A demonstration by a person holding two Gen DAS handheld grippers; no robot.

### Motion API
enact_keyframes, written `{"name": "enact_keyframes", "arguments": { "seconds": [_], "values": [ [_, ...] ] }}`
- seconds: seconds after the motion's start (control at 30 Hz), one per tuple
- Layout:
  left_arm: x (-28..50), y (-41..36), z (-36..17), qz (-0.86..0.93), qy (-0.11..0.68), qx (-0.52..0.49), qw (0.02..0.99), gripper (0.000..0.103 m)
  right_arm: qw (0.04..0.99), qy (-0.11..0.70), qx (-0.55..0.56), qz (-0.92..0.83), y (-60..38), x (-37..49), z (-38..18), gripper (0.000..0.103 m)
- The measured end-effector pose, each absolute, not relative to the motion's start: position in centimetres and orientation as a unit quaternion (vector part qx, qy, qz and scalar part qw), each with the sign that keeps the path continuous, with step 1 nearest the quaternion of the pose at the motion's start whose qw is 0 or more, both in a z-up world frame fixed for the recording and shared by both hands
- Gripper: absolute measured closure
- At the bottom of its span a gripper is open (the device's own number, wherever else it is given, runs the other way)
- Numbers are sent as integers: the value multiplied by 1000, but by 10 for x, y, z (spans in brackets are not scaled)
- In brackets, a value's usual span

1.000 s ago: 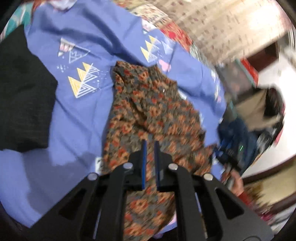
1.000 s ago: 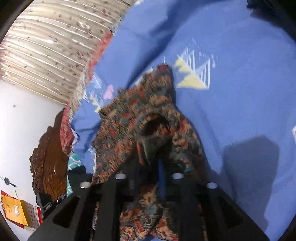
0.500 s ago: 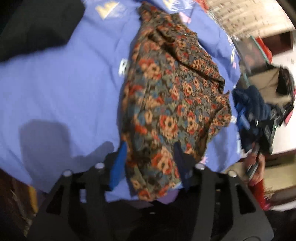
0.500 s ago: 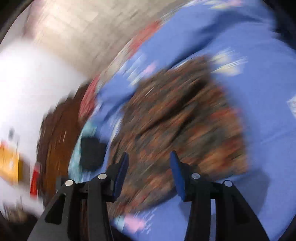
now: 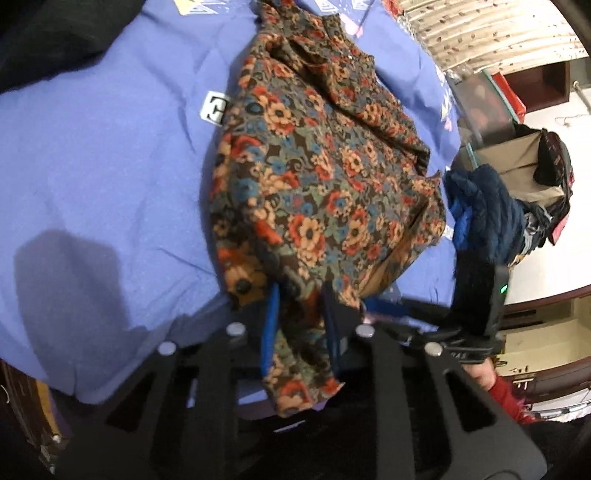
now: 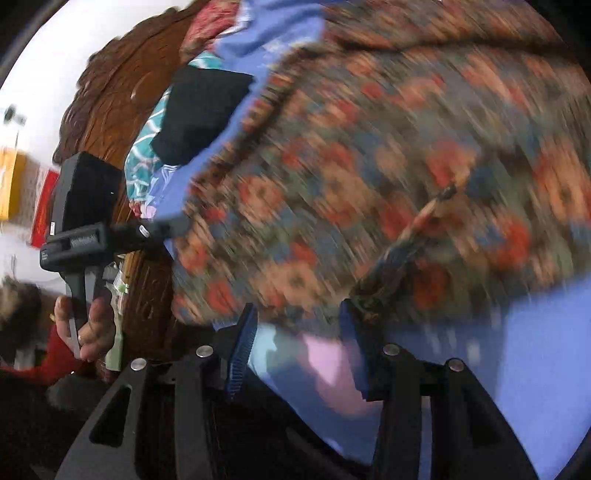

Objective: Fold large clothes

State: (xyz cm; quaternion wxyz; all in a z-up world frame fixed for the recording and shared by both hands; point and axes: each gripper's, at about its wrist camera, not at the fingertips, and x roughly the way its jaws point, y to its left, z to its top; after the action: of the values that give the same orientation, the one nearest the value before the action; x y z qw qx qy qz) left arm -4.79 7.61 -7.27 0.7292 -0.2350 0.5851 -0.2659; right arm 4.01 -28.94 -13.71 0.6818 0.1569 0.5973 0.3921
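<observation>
A floral garment (image 5: 317,173) in orange, red and blue lies folded in a heap on the blue bedsheet (image 5: 103,177). My left gripper (image 5: 301,325) is open at the bed's near edge, and the garment's hanging lower edge drapes loosely between its blue pads. My right gripper (image 6: 295,339) is open and empty, just off the garment's edge. The garment fills the right wrist view (image 6: 406,166), blurred by motion. Each gripper also shows in the other's view, the right one (image 5: 476,302) and the left one (image 6: 85,214).
A black cloth (image 5: 55,33) lies at the sheet's far left. A dark blue garment (image 5: 491,214) and an open box (image 5: 524,162) sit beyond the bed's right side. A carved wooden headboard (image 6: 114,96) stands behind the left gripper in the right wrist view.
Both grippers opened and let go of the floral garment. Both pulled back to the bed's near edge. The garment now lies in a folded heap on the sheet.
</observation>
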Motion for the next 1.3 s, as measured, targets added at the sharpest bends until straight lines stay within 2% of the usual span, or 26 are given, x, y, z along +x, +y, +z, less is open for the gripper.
{"name": "enact_keyframes", "arguments": {
  "seconds": [0.13,0.23,0.4,0.47,0.57,0.6,0.63,0.67,0.7,0.77,0.8,0.83,0.87,0.93,1.0,1.3],
  "values": [
    [-48,82,-76,-267,585,-250,724,81,686,595,174,380,-301,32,-137,40],
    [-48,86,-78,-268,586,-259,720,81,714,561,139,396,-292,28,-114,40],
    [-49,90,-75,-265,582,-254,726,81,764,480,-41,430,-246,3,-75,40],
    [-50,86,-70,-263,579,-236,734,81,773,448,-161,421,-216,-11,-76,40],
    [-57,79,-59,-248,569,-176,764,81,767,414,-270,408,-187,-22,-91,40],
    [-59,77,-57,-241,566,-153,774,77,766,409,-285,407,-185,-25,-98,40],
    [-62,75,-55,-230,564,-130,782,64,765,404,-298,404,-184,-25,-102,40],
    [-65,74,-53,-220,558,-109,793,56,765,401,-308,399,-180,-24,-107,40],
    [-68,74,-50,-213,545,-94,805,49,766,400,-307,399,-183,-23,-111,40],
    [-73,79,-44,-198,512,-75,833,43,775,402,-277,402,-184,-11,-109,40],
    [-76,82,-40,-188,494,-66,846,32,778,404,-261,404,-185,-7,-106,41],
    [-78,85,-37,-186,480,-63,855,28,784,403,-243,404,-184,-1,-101,44],
    [-80,87,-34,-182,465,-56,864,28,790,403,-224,403,-186,6,-96,48],
    [-84,88,-27,-170,439,-32,881,28,795,407,-204,400,-181,19,-86,68],
    [-91,86,-20,-178,411,13,894,27,799,412,-182,399,-183,31,-77,72],
    [-124,47,-15,-243,315,214,892,16,809,399,-127,412,-183,85,-35,74]
  ]
}}
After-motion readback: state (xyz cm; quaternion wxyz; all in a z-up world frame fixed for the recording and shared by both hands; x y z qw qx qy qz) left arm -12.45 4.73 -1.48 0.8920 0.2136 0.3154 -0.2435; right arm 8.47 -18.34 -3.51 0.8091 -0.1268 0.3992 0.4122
